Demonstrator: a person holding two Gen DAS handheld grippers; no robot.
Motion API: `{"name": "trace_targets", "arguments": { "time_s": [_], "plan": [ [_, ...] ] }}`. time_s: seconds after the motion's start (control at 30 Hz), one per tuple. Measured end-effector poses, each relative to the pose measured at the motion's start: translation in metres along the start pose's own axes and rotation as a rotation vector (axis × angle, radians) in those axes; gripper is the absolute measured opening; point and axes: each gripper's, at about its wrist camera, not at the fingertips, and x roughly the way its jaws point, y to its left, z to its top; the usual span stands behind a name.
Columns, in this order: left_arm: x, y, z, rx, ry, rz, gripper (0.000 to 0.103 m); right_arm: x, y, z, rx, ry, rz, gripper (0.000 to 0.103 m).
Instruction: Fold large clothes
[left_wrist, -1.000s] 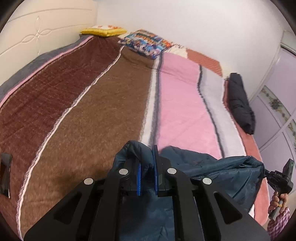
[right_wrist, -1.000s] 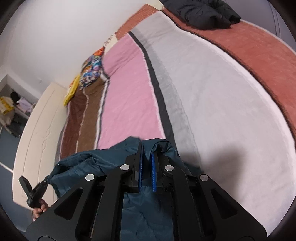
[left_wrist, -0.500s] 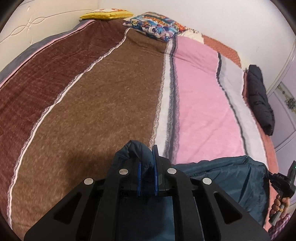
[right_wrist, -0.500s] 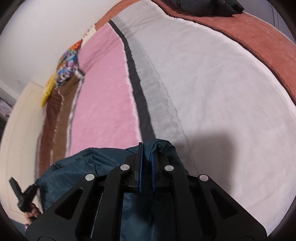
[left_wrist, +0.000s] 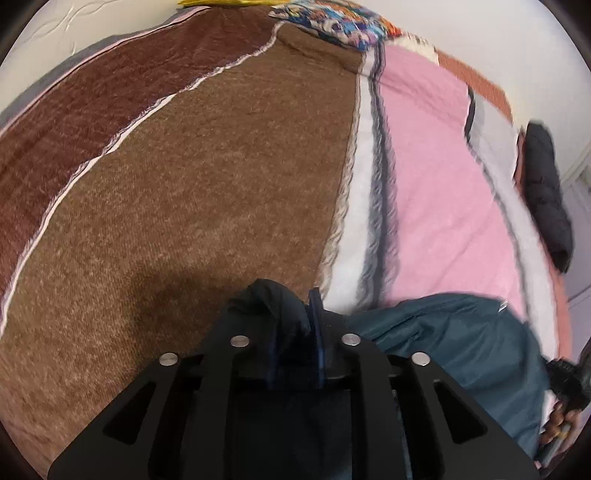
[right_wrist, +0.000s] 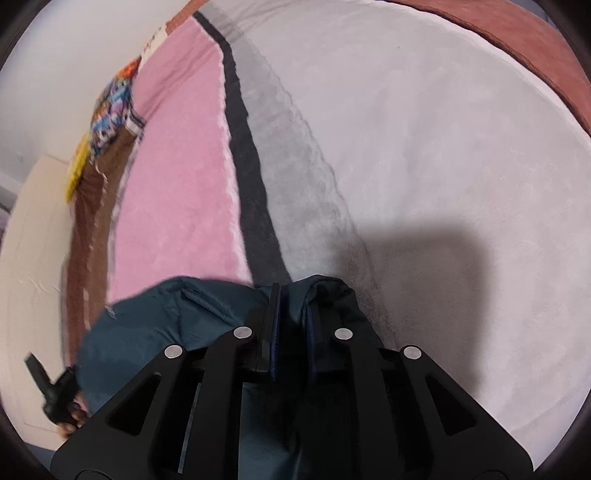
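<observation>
The left gripper (left_wrist: 293, 328) is seen with jaws opening, a bunched corner of the teal jacket (left_wrist: 461, 339) between them; whether the pads are pressed on it cannot be told. The right gripper (right_wrist: 291, 325) is likewise opening with another jacket corner between its jaws. The jacket is spread between both grippers on the striped blanket (left_wrist: 184, 177), a black garment (left_wrist: 546, 192) well apart at the edge

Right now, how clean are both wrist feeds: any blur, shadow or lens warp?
Left wrist view: motion smear on the striped blanket and black jacket, fisheye bending, dark shadow ahead of the left gripper. Right wrist view: sharper, hard shadow right of the right gripper; teal jacket readable.
</observation>
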Motion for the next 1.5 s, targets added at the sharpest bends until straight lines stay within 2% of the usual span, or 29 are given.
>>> {"name": "trace_targets", "arguments": {
  "time_s": [0.03, 0.1, 0.13, 0.2, 0.23, 0.27, 0.37, 0.43, 0.5, 0.53, 0.57, 0.6, 0.67, 0.7, 0.8, 0.9, 1.13, 1.27, 1.37, 1.5],
  "plan": [
    [-0.005, 0.002, 0.002, -0.023, -0.013, -0.028, 0.026, -0.004, 0.001, 0.002, 0.016, -0.002, 0.026, 0.021],
    [-0.019, 0.006, 0.006, -0.078, -0.045, -0.095, 0.033, -0.018, -0.003, 0.006, 0.064, -0.005, 0.105, 0.038],
    [-0.025, 0.006, 0.007, -0.09, -0.056, -0.111, 0.035, -0.023, -0.003, 0.007, 0.077, -0.012, 0.121, 0.042],
    [-0.04, 0.004, 0.007, -0.104, -0.113, -0.131, 0.049, -0.041, -0.003, 0.009, 0.083, -0.069, 0.129, 0.068],
    [-0.051, 0.003, 0.007, -0.098, -0.163, -0.126, 0.056, -0.048, -0.001, 0.01, 0.08, -0.103, 0.117, 0.069],
    [-0.057, 0.002, 0.008, -0.092, -0.185, -0.122, 0.057, -0.056, -0.001, 0.011, 0.075, -0.137, 0.11, 0.07],
    [-0.07, -0.002, 0.01, -0.08, -0.201, -0.102, 0.057, -0.072, -0.003, 0.01, 0.08, -0.164, 0.096, 0.07],
    [-0.076, -0.008, 0.008, -0.037, -0.197, -0.129, 0.057, -0.079, 0.003, 0.003, 0.02, -0.169, 0.093, 0.065],
    [-0.081, -0.024, -0.004, 0.067, -0.189, -0.132, 0.048, -0.079, 0.014, -0.012, -0.087, -0.141, 0.04, 0.037],
    [-0.079, -0.033, -0.012, 0.113, -0.181, -0.131, 0.039, -0.073, 0.018, -0.016, -0.118, -0.12, 0.029, 0.03],
    [-0.077, -0.037, -0.017, 0.137, -0.17, -0.122, 0.031, -0.066, 0.022, -0.024, -0.15, -0.094, 0.02, 0.018],
    [-0.069, -0.043, -0.025, 0.156, -0.146, -0.103, 0.025, -0.057, 0.027, -0.033, -0.178, -0.064, 0.007, 0.011],
    [-0.049, -0.047, -0.036, 0.175, -0.094, -0.069, 0.022, -0.037, 0.033, -0.044, -0.206, -0.035, -0.033, 0.01],
    [-0.033, -0.05, -0.042, 0.187, -0.059, -0.029, 0.022, -0.026, 0.036, -0.048, -0.217, -0.024, -0.067, 0.009],
    [-0.006, -0.05, -0.052, 0.196, -0.003, 0.034, 0.022, -0.005, 0.035, -0.052, -0.237, -0.021, -0.138, 0.007],
    [0.01, -0.042, -0.052, 0.163, 0.022, 0.032, 0.022, 0.012, 0.03, -0.048, -0.237, -0.009, -0.17, 0.003],
    [0.024, -0.038, -0.055, 0.155, 0.038, 0.048, 0.022, 0.024, 0.026, -0.043, -0.229, -0.001, -0.161, 0.001],
    [0.012, -0.037, -0.052, 0.147, 0.015, 0.054, 0.022, 0.011, 0.026, -0.043, -0.211, -0.012, -0.168, 0.003],
    [-0.024, -0.033, -0.052, 0.137, -0.038, -0.003, 0.026, -0.017, 0.033, -0.049, -0.233, -0.055, -0.148, 0.004],
    [-0.077, -0.028, -0.067, 0.178, -0.082, -0.051, 0.03, -0.071, 0.039, -0.086, -0.317, -0.12, -0.136, 0.005]
  ]
}}
